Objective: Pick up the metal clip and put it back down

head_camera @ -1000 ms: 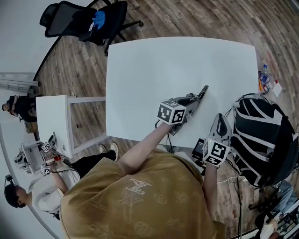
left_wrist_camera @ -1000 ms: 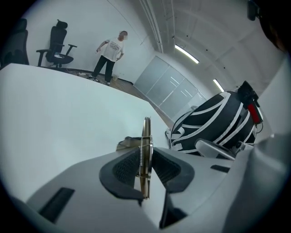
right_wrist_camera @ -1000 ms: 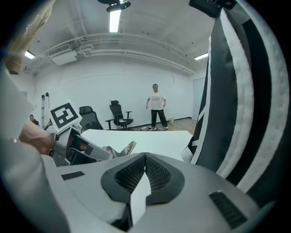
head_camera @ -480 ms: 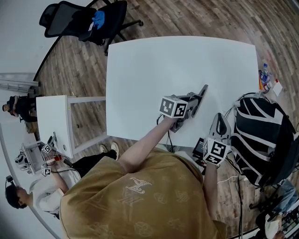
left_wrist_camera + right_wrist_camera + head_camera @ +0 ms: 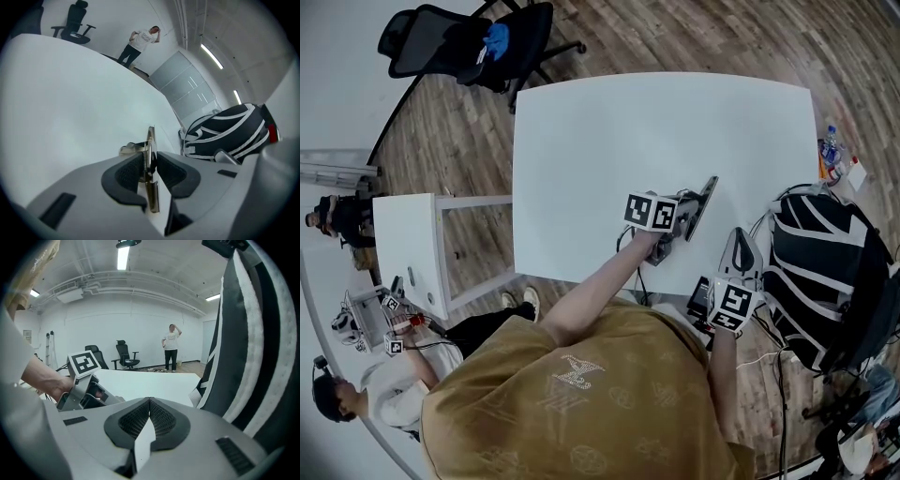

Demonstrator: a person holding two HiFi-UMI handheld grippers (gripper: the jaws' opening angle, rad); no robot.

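Note:
The metal clip (image 5: 150,152) is thin and brassy with a small spring, and stands on edge between the dark pads (image 5: 126,173) of my left gripper (image 5: 149,171), which is shut on it. Its far end points out low over the white table (image 5: 70,103); I cannot tell whether it touches. In the head view the left gripper (image 5: 703,192) is over the table's near right part. My right gripper (image 5: 741,239) hangs off the table's near right corner. In its own view the right gripper (image 5: 150,403) is shut, with nothing between the pads.
A black-and-white striped backpack (image 5: 825,272) stands just right of the table, close to the right gripper. A black office chair (image 5: 469,42) is beyond the far left corner. A small white side table (image 5: 403,244) and a seated person (image 5: 366,394) are at the left. Someone stands far off (image 5: 171,348).
My left gripper has sunk a little toward the table and rolled, so its marker cube faces up more. The clip stays clamped in it. The right gripper has not moved.

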